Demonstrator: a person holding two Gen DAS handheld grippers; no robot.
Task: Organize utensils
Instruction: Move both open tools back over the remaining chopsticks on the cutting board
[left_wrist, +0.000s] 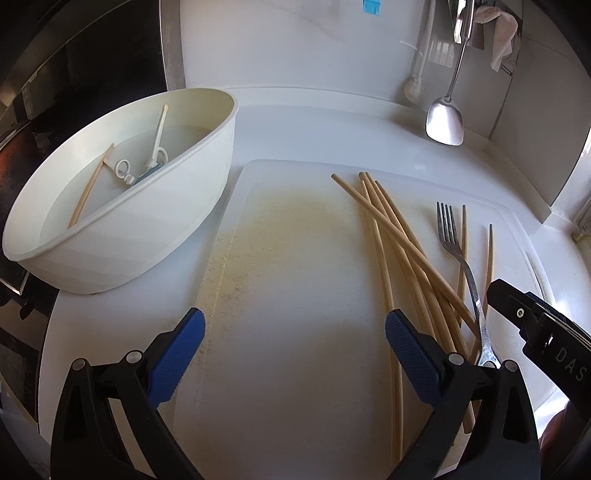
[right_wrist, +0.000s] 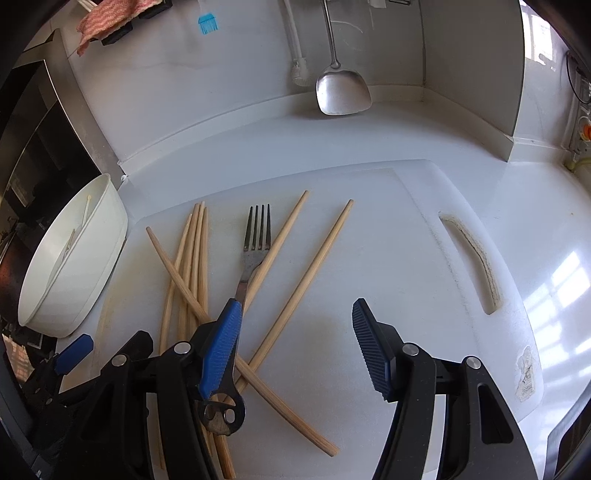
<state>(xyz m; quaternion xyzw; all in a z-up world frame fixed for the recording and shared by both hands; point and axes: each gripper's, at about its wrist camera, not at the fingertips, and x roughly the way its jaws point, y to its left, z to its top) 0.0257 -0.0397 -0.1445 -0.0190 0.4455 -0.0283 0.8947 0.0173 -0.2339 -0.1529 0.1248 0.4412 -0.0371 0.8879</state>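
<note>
White tub (left_wrist: 207, 206) at cutting board's (left_wrist: 295, 369) left edge held 1 chopstick (left_wrist: 90, 186) & plastic bits; both grippers (left_wrist: 294, 332) (right_wrist: 295, 332) spread wide, empty.

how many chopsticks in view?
8: one in the bowl; on the cutting board, a bundle of four, one across it, two right of the fork. Overlap may hide more.

The fork (right_wrist: 255, 254) handle is partly hidden by a blue finger (right_wrist: 219, 354) in the right view. The chopsticks' (left_wrist: 397, 251) near ends are covered by the fingers. The spatula (right_wrist: 341, 88) handle is cut off at the top edge.
</note>
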